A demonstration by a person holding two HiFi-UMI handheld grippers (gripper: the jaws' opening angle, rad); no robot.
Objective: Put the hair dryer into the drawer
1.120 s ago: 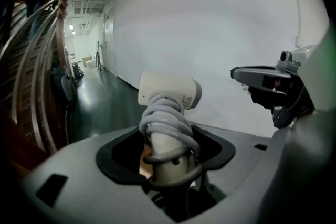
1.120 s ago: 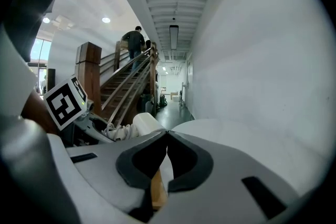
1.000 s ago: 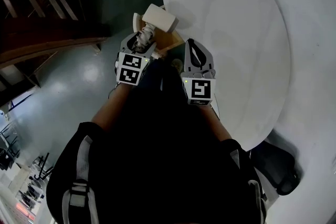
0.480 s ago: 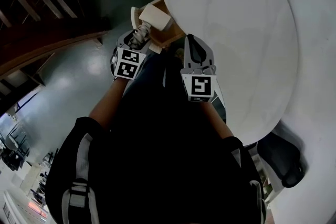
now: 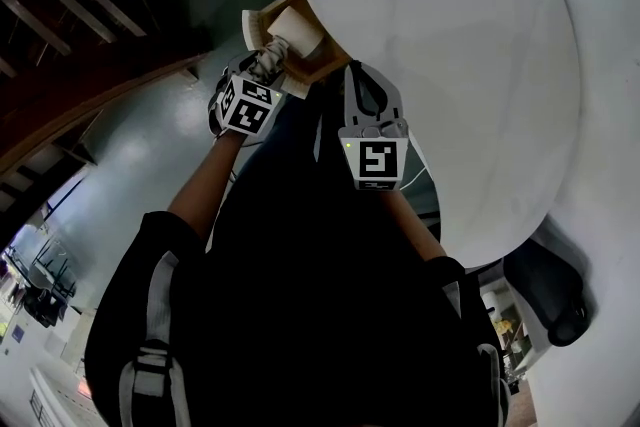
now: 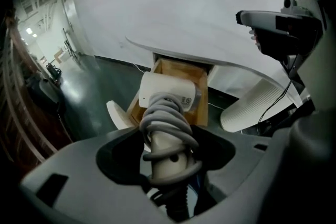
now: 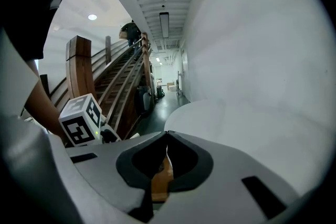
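Observation:
The white hair dryer (image 5: 296,33) hangs nose-down over the open wooden drawer (image 5: 325,65) under the round white table (image 5: 450,65). My left gripper (image 5: 268,67) is shut on its handle, which is wrapped in grey cord. In the left gripper view the hair dryer (image 6: 167,93) has its head above the inside of the drawer (image 6: 195,73), and the left gripper (image 6: 168,149) pads press on the corded handle. My right gripper (image 5: 358,75) hovers beside the drawer's right side. In the right gripper view the right gripper (image 7: 167,135) has its tips touching with nothing held.
A dark wooden stair railing (image 5: 90,85) runs along the left over grey floor. A black chair base (image 5: 560,305) sits under the table's near right edge. A white ribbed object (image 6: 257,105) lies right of the drawer. A person (image 7: 131,31) stands far off on the stairs.
My left gripper has sunk with the hair dryer, bringing its head down to the drawer opening. The right gripper has dropped a little beside the drawer and stayed shut.

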